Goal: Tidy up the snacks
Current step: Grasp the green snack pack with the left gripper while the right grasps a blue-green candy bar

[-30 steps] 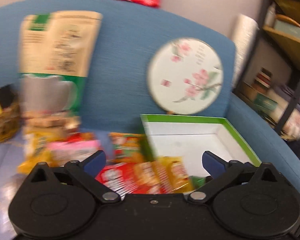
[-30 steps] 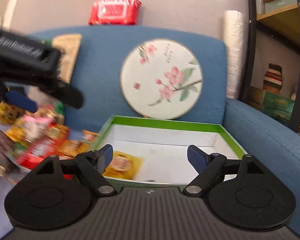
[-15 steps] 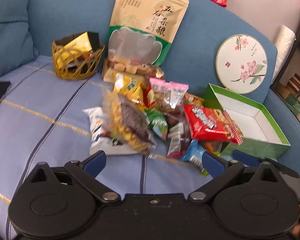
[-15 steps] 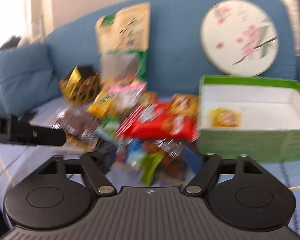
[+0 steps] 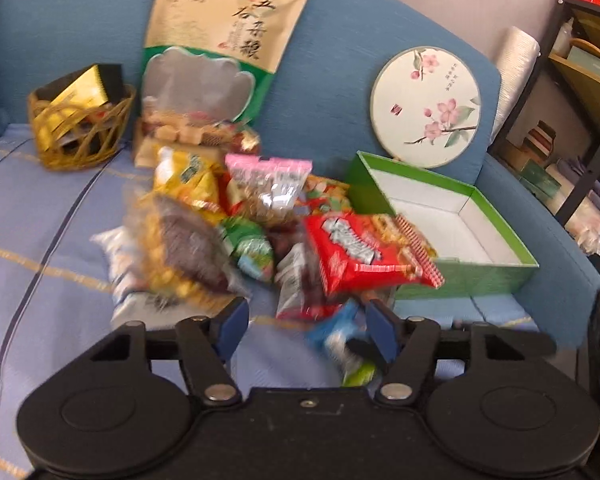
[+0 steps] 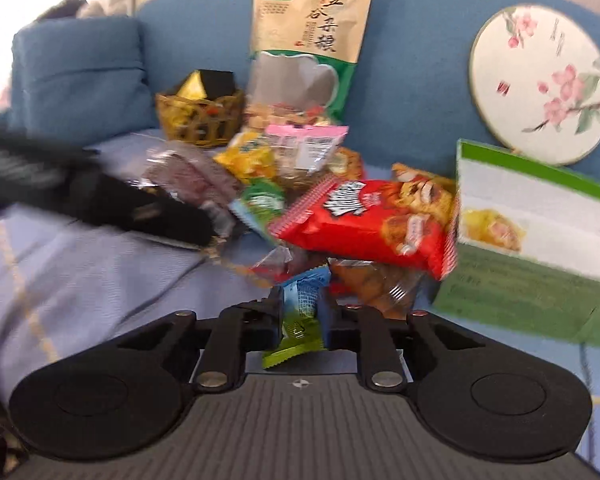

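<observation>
1. Both claws are now facing the snack pile [image 5: 260, 232], having swung away from the green box [image 5: 460, 276].
2. Right claw [image 6: 302, 312] is closing, pinching a blue-green packet [image 6: 300, 320] at the pile's near edge.
3. Left claw [image 5: 306, 326] is closing, still wide, gripping nothing.

A blue sofa [image 5: 332, 92] was set against a pale wall [image 5: 472, 4]; a dark shelving unit [image 5: 592, 92] was seen at three o'clock, daylight at ten.
</observation>
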A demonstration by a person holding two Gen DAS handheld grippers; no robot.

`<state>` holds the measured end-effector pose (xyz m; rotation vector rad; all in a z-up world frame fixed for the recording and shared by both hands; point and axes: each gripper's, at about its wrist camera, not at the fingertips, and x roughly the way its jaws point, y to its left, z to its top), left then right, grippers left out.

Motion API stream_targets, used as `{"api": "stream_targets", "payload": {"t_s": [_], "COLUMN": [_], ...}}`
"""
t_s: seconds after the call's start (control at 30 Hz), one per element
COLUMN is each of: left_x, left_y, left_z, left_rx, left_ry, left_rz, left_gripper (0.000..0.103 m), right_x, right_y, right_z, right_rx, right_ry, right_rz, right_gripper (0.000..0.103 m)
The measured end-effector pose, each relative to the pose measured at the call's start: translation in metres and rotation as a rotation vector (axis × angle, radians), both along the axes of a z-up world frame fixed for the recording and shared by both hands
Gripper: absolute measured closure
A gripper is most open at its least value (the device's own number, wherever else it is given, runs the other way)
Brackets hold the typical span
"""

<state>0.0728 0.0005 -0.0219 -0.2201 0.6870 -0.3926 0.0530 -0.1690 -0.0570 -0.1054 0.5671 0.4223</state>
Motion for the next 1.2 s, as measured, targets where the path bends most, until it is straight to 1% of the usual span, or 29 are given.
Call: {"api": "stream_targets", "payload": {"t_s": [0.07, 0.1, 0.13, 0.2, 0.23, 0.27, 0.3, 0.37, 0.4, 0.43, 0.47, 0.5, 0.53, 0.6, 0.7, 0.77, 0.8, 0.83, 0.87, 0.9, 0.97, 1.0, 1.03, 1.07, 1.1, 1.17, 1.2], "left_x": [0.013, 0.023, 0.032, 0.051, 0.062, 0.070, 0.076, 0.084, 0.087, 0.090, 0.093, 0.096, 0.099, 0.106, 0.112, 0.114, 0.114, 0.111, 0.107, 0.101, 0.082, 0.072, 0.063, 0.054, 0.044, 0.028, 0.023], "left_y": [-0.009, -0.013, -0.015, -0.016, -0.016, -0.014, -0.012, -0.011, -0.012, -0.015, -0.017, -0.018, -0.020, -0.023, -0.031, -0.034, -0.033, -0.031, -0.028, -0.024, -0.017, -0.013, -0.008, -0.005, -0.001, 0.004, 0.006], "left_z": [0.004, 0.003, 0.001, -0.007, -0.014, -0.019, -0.025, -0.029, -0.029, -0.030, -0.030, -0.031, -0.032, -0.036, -0.040, -0.044, -0.045, -0.045, -0.045, -0.045, -0.044, -0.044, -0.044, -0.045, -0.045, -0.043, -0.043], "left_rx": [0.024, 0.041, 0.057, 0.080, 0.097, 0.104, 0.101, 0.117, 0.133, 0.152, 0.163, 0.175, 0.185, 0.196, 0.238, 0.249, 0.240, 0.221, 0.200, 0.182, 0.158, 0.132, 0.101, 0.074, 0.054, 0.046, 0.046], "left_ry": [-0.033, -0.044, -0.043, -0.019, 0.008, 0.030, 0.046, 0.051, 0.049, 0.048, 0.047, 0.047, 0.047, 0.054, 0.055, 0.067, 0.080, 0.086, 0.101, 0.114, 0.126, 0.146, 0.169, 0.194, 0.203, 0.200, 0.193], "left_rz": [0.026, 0.043, 0.060, 0.086, 0.106, 0.117, 0.116, 0.128, 0.125, 0.118, 0.111, 0.105, 0.103, 0.103, 0.092, 0.078, 0.069, 0.064, 0.059, 0.055, 0.048, 0.044, 0.037, 0.026, 0.020, 0.028, 0.036], "left_gripper": [0.006, 0.006, 0.007, 0.014, 0.018, 0.030, 0.035, 0.048, 0.047, 0.042, 0.032, 0.027, 0.024, 0.024, 0.023, 0.029, 0.033, 0.037, 0.042, 0.042, 0.043, 0.043, 0.043, 0.043, 0.042, 0.037, 0.031], "right_x": [0.001, 0.002, 0.002, 0.000, -0.001, -0.002, -0.002, -0.002, -0.001, -0.001, 0.000, 0.001, 0.001, 0.003, 0.005, 0.006, 0.007, 0.007, 0.006, 0.004, 0.003, 0.003, 0.003, 0.003, 0.003, 0.003, 0.003], "right_y": [0.000, -0.001, -0.001, -0.001, 0.000, 0.000, 0.001, 0.002, 0.003, 0.003, 0.004, 0.005, 0.005, 0.005, 0.004, 0.003, 0.002, 0.001, 0.000, -0.001, -0.003, -0.004, -0.004, -0.003, -0.003, -0.001, 0.000], "right_z": [-0.002, -0.003, -0.003, -0.002, -0.001, -0.001, -0.001, -0.002, -0.003, -0.004, -0.005, -0.007, -0.008, -0.011, -0.013, -0.014, -0.014, -0.014, -0.012, -0.010, -0.008, -0.008, -0.008, -0.009, -0.009, -0.009, -0.010], "right_rx": [0.002, 0.010, 0.018, 0.016, 0.013, 0.010, 0.009, 0.007, 0.001, -0.007, -0.015, -0.024, -0.030, -0.040, -0.049, -0.053, -0.050, -0.044, -0.038, -0.034, -0.028, -0.025, -0.024, -0.026, -0.027, -0.030, -0.033], "right_ry": [-0.003, 0.002, 0.002, -0.003, -0.009, -0.014, -0.014, -0.014, -0.012, -0.009, -0.006, -0.003, -0.001, 0.009, 0.024, 0.044, 0.066, 0.084, 0.091, 0.095, 0.109, 0.113, 0.117, 0.121, 0.124, 0.132, 0.136], "right_rz": [-0.006, -0.008, -0.008, 0.002, 0.006, 0.009, 0.012, 0.019, 0.021, 0.019, 0.017, 0.014, 0.012, 0.005, -0.007, -0.010, 0.000, 0.014, 0.030, 0.049, 0.085, 0.090, 0.092, 0.089, 0.087, 0.093, 0.094], "right_gripper": [0.066, 0.060, 0.059, 0.058, 0.055, 0.054, 0.051, 0.045, 0.039, 0.032, 0.028, 0.023, 0.021, 0.021, 0.021, 0.022, 0.034, 0.041, 0.043, 0.044, 0.044, 0.043, 0.040, 0.040, 0.037, 0.033, 0.030]}}
